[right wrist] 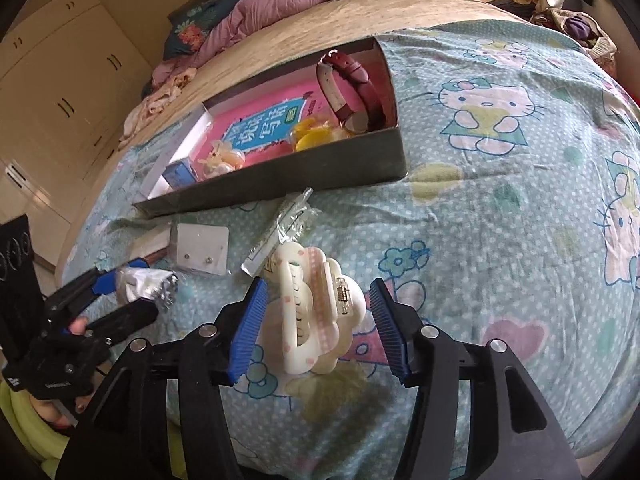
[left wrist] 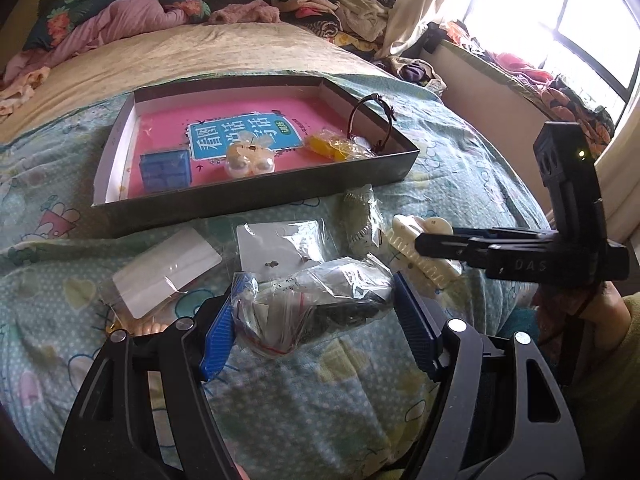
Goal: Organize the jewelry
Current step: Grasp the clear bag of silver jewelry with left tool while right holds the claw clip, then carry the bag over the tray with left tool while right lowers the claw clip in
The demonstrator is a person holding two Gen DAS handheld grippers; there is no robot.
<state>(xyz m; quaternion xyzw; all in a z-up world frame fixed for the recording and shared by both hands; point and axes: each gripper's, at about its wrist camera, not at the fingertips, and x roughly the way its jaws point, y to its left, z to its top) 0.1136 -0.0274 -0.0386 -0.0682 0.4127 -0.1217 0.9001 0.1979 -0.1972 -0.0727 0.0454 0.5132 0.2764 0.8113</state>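
Meanwhile, on the bedspread (right wrist: 500,216), left jaws grip a plastic bag (left wrist: 316,300); right jaws straddle a hair claw (right wrist: 316,316), untouching.

A bed (right wrist: 500,208) carries a cardboard box (right wrist: 280,176), earring cards (right wrist: 202,246) and a hair claw (right wrist: 316,312).

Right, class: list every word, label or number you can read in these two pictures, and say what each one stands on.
"看图说话写话": blue panel on the pink book cover lying in the box.
"DAS": side of the right gripper.
Green tag on the cover: too small to read.
Print on the plastic bag in the left gripper: too blurred to read.
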